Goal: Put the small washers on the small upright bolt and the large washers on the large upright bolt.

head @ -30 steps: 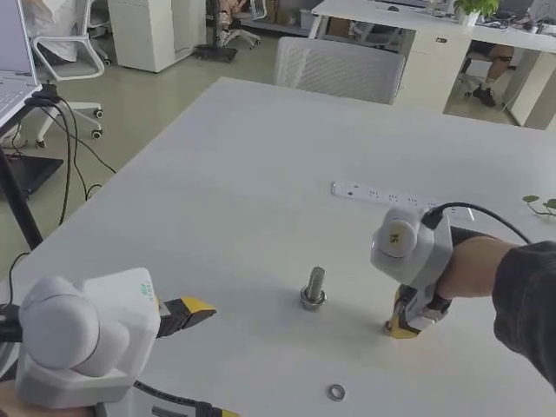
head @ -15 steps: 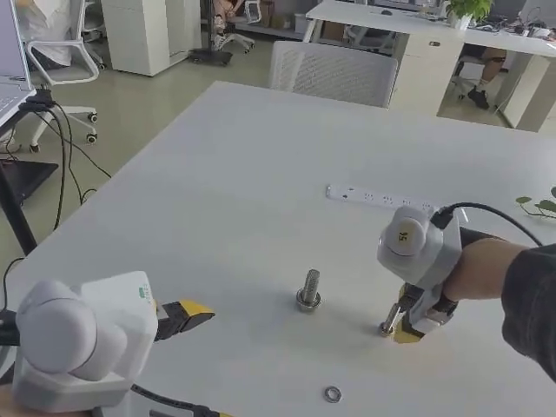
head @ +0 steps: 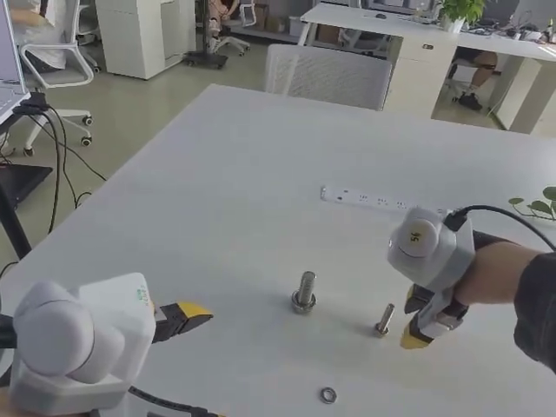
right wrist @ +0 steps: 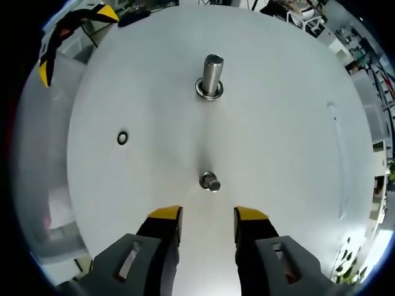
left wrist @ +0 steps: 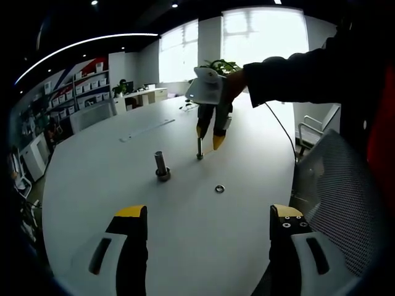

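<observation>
Bright, even light w/ soft shadows; window [left wrist: 264,31] blown out (left gripper view), fisheye edges warped.

White table [head: 217,174]: large bolt [head: 305,292], small bolt [head: 384,319], washer [head: 327,395], power strip [head: 365,198]

**Tongs and arm: condition as seen**

Left tongs [left wrist: 208,213]: yellow-tipped jaws spread wide, nothing between them. In the head view they sit low at the near left, pointing forward and to the right.

Right tongs [right wrist: 208,214]: yellow-tipped jaws parted by a narrower gap, nothing gripped. The tips point steeply downward.

Right hand [head: 486,271]: closed round the body of the right tongs, reaching in from the right edge.

Sleeve [head: 537,300]: dark, covering the forearm up to the wrist.
</observation>
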Action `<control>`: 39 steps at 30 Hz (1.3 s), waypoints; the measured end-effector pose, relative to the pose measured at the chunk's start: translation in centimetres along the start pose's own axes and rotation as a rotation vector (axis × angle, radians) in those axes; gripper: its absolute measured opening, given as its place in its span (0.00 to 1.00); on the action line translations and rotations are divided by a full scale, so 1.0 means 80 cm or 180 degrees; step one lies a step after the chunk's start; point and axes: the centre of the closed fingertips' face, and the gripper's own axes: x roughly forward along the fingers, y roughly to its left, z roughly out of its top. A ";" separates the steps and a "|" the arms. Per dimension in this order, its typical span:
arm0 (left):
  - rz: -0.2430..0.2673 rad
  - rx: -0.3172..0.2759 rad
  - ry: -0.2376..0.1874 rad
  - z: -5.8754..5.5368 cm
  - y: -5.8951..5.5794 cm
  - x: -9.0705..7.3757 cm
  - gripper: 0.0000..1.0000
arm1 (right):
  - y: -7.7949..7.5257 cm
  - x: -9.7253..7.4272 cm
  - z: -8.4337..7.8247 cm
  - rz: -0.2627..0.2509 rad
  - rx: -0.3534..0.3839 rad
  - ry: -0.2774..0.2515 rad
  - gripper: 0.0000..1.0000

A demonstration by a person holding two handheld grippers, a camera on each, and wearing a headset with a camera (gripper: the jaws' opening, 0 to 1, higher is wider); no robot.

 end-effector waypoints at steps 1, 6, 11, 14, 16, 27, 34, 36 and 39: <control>-0.0003 0.0002 -0.0003 0.000 -0.001 0.000 0.81 | 0.001 -0.001 -0.001 -0.0003 0.0012 -0.0008 0.37; -0.0010 0.0014 -0.0004 0.001 -0.002 0.001 0.81 | 0.008 -0.006 -0.007 -0.0012 0.0041 -0.0018 0.37; -0.0008 0.0023 -0.0010 0.003 -0.002 0.001 0.81 | 0.014 -0.011 -0.013 -0.0030 0.0076 -0.0039 0.37; -0.0012 0.0024 -0.0017 0.003 -0.003 0.002 0.81 | 0.019 -0.012 -0.017 -0.0026 0.0090 -0.0034 0.38; -0.0021 0.0030 -0.0017 0.004 -0.004 0.002 0.81 | 0.024 -0.013 -0.021 -0.0030 0.0093 -0.0031 0.38; -0.0031 0.0055 -0.0030 0.007 -0.005 0.002 0.81 | 0.055 -0.017 -0.030 -0.0001 0.0124 -0.0050 0.38; -0.0046 0.0076 -0.0050 0.010 -0.009 0.002 0.81 | 0.078 -0.019 -0.025 0.0046 0.0119 -0.0093 0.38; -0.0047 0.0078 -0.0055 0.010 -0.009 0.002 0.81 | 0.087 -0.019 -0.020 0.0075 0.0109 -0.0108 0.38; -0.0048 0.0086 -0.0059 0.010 -0.010 0.000 0.81 | 0.096 -0.018 -0.009 0.0106 0.0088 -0.0170 0.38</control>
